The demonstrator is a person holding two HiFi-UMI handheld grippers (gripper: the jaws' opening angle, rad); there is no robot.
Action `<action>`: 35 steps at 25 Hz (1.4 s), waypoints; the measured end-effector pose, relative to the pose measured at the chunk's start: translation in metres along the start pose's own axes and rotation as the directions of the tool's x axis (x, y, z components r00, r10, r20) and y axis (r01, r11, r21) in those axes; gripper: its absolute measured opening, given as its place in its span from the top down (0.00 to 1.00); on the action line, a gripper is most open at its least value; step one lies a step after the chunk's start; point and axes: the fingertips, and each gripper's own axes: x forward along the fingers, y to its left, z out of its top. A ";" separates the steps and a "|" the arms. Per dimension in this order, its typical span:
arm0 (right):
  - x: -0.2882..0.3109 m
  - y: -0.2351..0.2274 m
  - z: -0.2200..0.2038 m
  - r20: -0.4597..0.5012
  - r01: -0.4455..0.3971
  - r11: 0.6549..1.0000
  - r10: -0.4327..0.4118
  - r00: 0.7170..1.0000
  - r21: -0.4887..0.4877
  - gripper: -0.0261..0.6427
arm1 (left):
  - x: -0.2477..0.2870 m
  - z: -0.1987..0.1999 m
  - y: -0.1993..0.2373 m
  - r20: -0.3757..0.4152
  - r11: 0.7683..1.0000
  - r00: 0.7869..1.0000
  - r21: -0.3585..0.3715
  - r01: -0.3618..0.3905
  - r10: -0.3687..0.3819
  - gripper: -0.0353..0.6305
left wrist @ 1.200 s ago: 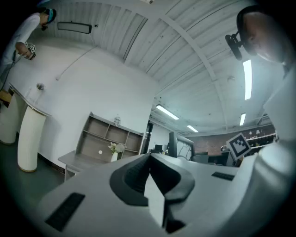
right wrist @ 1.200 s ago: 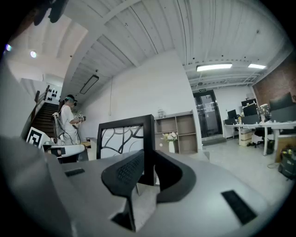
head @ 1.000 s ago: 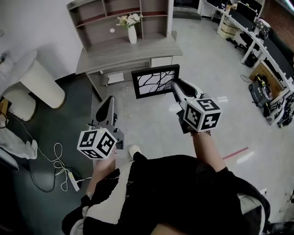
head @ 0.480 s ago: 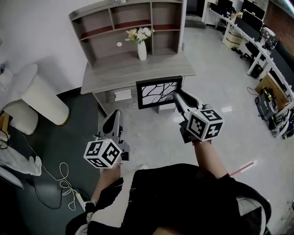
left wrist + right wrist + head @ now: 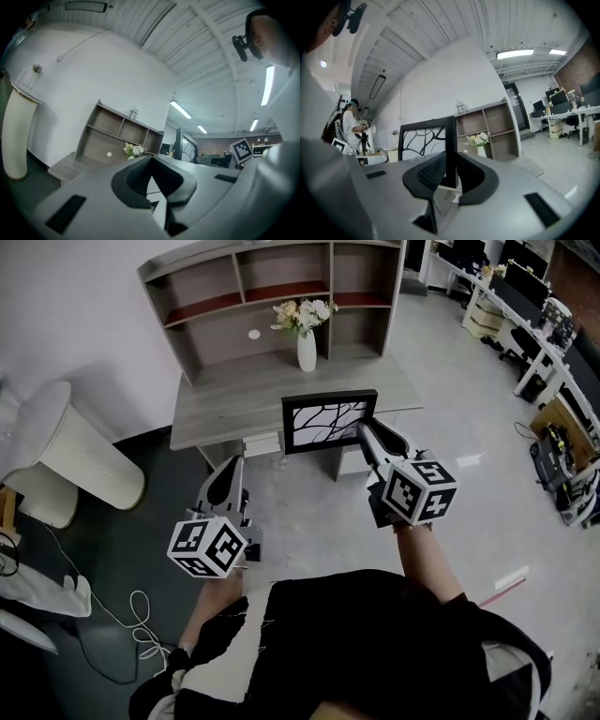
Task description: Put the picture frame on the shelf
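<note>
right gripper (image 5: 366, 431) is clamping the picture frame (image 5: 328, 420) upright facing the shelf (image 5: 281, 289); left gripper (image 5: 232, 467) hanging, fingers closed, empty

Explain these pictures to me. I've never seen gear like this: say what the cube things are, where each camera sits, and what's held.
No robot: a person holds a two-jaw gripper in each hand; the marker cubes are part of them. The head view is from a camera on the person's head, looking down at the left gripper and right gripper. The other two views come from a camera riding on each gripper, looking along its jaws. The right gripper is clamped on the edge of a picture frame, held upright before a grey shelf unit. A white vase of flowers stands on its desktop. The left gripper is shut and empty.
</note>
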 end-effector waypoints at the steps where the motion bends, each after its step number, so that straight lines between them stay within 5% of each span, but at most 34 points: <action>1: 0.005 -0.003 -0.003 -0.008 0.004 1.000 -0.004 1.000 0.000 0.84 | 0.005 -0.003 0.003 -0.006 1.000 1.000 -0.006 0.008 -0.008 0.93; 11: 0.041 -0.046 -0.029 -0.086 0.030 0.999 -0.027 0.996 0.025 0.84 | 0.048 -0.041 0.003 -0.073 0.998 0.996 -0.050 0.045 -0.049 0.93; 18: 0.116 -0.090 0.018 -0.069 -0.050 0.999 0.050 0.996 -0.004 0.84 | 0.129 -0.005 0.010 -0.022 1.000 1.000 -0.014 -0.004 0.004 0.93; 26: 0.168 -0.138 0.038 -0.053 -0.115 0.993 0.114 0.992 -0.028 0.84 | 0.182 0.002 0.014 0.086 0.998 0.994 0.009 -0.064 0.064 0.93; 35: 0.222 -0.202 0.062 -0.066 -0.163 0.986 0.160 0.985 -0.043 0.84 | 0.257 -0.005 0.007 0.116 0.995 0.988 0.002 -0.099 0.098 0.93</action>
